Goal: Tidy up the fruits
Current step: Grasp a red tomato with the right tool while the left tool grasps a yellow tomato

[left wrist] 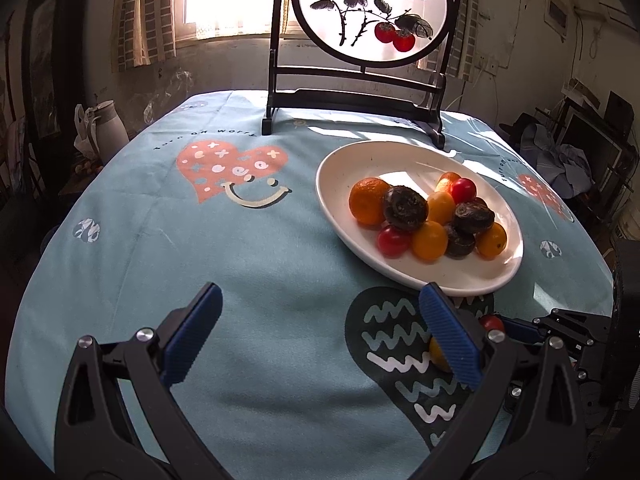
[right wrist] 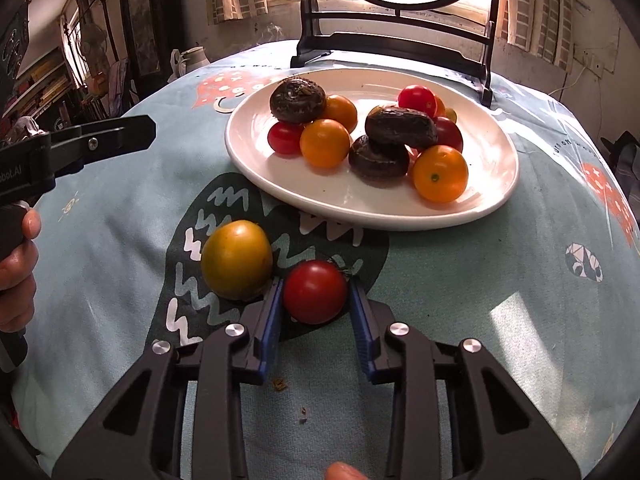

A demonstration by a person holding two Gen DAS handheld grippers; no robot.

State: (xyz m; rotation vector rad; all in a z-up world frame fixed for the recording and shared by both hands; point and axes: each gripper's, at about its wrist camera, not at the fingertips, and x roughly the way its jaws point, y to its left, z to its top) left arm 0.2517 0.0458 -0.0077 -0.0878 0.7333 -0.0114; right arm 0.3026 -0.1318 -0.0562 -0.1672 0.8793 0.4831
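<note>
In the right wrist view my right gripper [right wrist: 316, 286] is shut on a red tomato [right wrist: 315, 292] that rests on the cloth, its blue pads pressing both sides. A yellow-green tomato [right wrist: 237, 259] lies just left of it, touching the left finger. Beyond them a white oval plate [right wrist: 488, 200] holds several red and orange tomatoes and dark wrinkled fruits. In the left wrist view my left gripper [left wrist: 320, 336] stands open over bare cloth, nothing between its fingers. The plate [left wrist: 344, 168] lies ahead to its right. The right gripper with the red tomato [left wrist: 492, 323] shows behind the left gripper's right finger.
A dark wooden stand with a round painted screen [left wrist: 372, 12] rises at the table's far edge behind the plate. The table wears a light blue patterned cloth [left wrist: 200, 248]. A white jug [left wrist: 108, 128] stands off the table's left side. A hand [right wrist: 16, 264] holds the left gripper.
</note>
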